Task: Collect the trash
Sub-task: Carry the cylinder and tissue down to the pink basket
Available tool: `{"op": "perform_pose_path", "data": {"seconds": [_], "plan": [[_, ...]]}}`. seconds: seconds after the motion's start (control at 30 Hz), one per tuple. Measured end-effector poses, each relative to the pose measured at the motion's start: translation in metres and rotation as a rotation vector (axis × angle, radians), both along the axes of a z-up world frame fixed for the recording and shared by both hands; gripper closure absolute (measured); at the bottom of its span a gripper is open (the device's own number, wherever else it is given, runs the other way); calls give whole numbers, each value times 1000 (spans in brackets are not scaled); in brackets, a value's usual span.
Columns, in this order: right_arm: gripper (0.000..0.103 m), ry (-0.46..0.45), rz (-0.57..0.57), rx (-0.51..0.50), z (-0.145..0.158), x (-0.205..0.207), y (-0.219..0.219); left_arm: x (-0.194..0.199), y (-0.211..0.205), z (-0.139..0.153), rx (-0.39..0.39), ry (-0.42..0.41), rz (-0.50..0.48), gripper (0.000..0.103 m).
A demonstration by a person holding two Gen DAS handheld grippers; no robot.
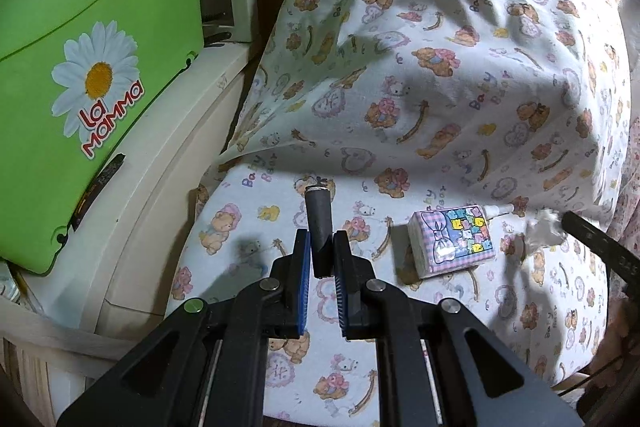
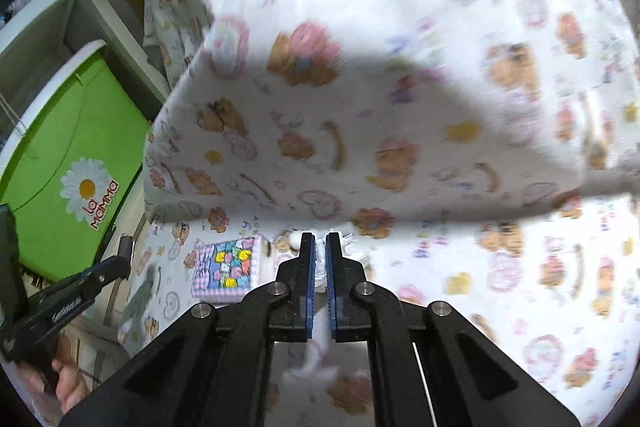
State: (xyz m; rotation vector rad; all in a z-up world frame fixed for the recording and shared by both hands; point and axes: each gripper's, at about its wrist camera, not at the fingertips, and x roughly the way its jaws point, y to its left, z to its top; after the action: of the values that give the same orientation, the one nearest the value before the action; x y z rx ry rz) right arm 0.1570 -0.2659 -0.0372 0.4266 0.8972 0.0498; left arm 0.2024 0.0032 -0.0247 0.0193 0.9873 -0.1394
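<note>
Your left gripper [image 1: 321,247] is closest to you in the left wrist view, and its fingers stand narrow, pressed on a dark grey cylinder [image 1: 319,223]. The cylinder points away from you and its far end, with a pale ring, sticks out beyond the fingertips, above the bear-print sheet [image 1: 256,267].

Your right gripper [image 2: 320,247] has its fingers nearly together, and a crumpled white tissue [image 2: 321,263] sits between the blue pads. A part of this tissue hangs down under the fingers, blurred. In the left wrist view you see the same tissue [image 1: 544,229] at the tip of the right gripper [image 1: 570,219], low over the sheet, just right of the small pack.

This small tissue pack [image 1: 452,239], with pink check and coloured squares on it, lies flat on the sheet between your two grippers. Just behind it a thin white thing [image 1: 500,209] lies; what it is I cannot tell.

Further back, the same printed cloth rises up like a draped wall [image 1: 440,47] over something hidden. On the left side a green box [image 1: 100,67] with a daisy and the words "La Mamma" leans on a cream cabinet [image 1: 168,167].

In the right wrist view, low at the left edge, a hand [image 2: 68,383] holds the handle of the left gripper.
</note>
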Motion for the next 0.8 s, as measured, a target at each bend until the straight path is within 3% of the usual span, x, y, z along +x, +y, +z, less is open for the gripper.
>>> {"op": "perform_pose_path", "data": {"seconds": [0.27, 0.5, 0.8], "plan": [[97, 15, 21, 22, 6, -27, -29, -5, -7, -2, -2, 3, -9, 93], [97, 7, 55, 38, 8, -43, -10, -23, -16, -6, -32, 33, -25, 93], [97, -21, 95, -30, 11, -72, 24, -53, -24, -7, -65, 46, -48, 93]]}}
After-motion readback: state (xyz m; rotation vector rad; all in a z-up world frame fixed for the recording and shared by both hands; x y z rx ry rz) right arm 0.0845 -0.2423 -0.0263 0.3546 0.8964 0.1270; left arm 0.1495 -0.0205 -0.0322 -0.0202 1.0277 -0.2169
